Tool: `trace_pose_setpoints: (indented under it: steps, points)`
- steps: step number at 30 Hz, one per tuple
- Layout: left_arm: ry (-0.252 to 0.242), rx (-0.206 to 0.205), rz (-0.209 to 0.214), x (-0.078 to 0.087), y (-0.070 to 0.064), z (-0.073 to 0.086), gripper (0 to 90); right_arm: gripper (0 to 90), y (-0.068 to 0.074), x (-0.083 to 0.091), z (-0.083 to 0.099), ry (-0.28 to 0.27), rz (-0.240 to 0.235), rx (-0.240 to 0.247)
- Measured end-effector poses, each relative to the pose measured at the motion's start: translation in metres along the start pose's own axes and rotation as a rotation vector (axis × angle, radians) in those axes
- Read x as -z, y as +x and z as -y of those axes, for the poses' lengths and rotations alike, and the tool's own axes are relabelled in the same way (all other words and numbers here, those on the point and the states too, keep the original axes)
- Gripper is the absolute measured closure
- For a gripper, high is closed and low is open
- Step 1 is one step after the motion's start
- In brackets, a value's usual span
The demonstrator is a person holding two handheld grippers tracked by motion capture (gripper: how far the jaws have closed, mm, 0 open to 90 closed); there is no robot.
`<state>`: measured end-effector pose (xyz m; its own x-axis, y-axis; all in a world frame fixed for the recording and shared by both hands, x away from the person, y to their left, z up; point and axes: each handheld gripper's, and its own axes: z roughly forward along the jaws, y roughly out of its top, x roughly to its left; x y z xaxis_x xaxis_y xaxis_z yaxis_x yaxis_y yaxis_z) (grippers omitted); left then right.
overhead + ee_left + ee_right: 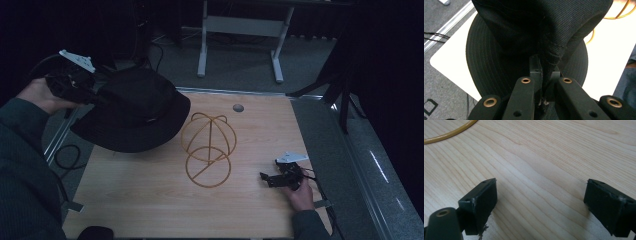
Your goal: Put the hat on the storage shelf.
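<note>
A black bucket hat (135,107) hangs in the air over the table's left rear corner, to the left of a golden wire hat stand (207,149). My left gripper (97,95) is shut on a fold of the hat's fabric; the left gripper view has the pinched cloth (549,60) bunched between my jaws, with the hat's brim (486,67) below. My right gripper (264,178) rests on the wooden table (150,195) to the right of the stand, jaws wide apart, nothing between them. In the right gripper view a curve of the stand's wire base ring (446,135) lies at top left.
A round grey cable port (238,107) sits in the table near its back edge. A white desk frame (240,35) stands on the floor behind. A black cable (67,155) loops on the floor at the left.
</note>
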<state>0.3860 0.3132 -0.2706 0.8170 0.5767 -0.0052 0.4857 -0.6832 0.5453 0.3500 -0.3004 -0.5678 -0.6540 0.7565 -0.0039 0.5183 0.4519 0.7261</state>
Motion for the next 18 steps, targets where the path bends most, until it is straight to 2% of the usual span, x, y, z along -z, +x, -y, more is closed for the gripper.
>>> trace_pose_setpoints:
  steps: [18]
  points:
    - [-0.018, 0.003, -0.005, 0.0078, -0.0017, 0.0037, 88.2, 11.4, -0.0003, -0.0003, -0.0003, 0.000, -0.002, 0.003]
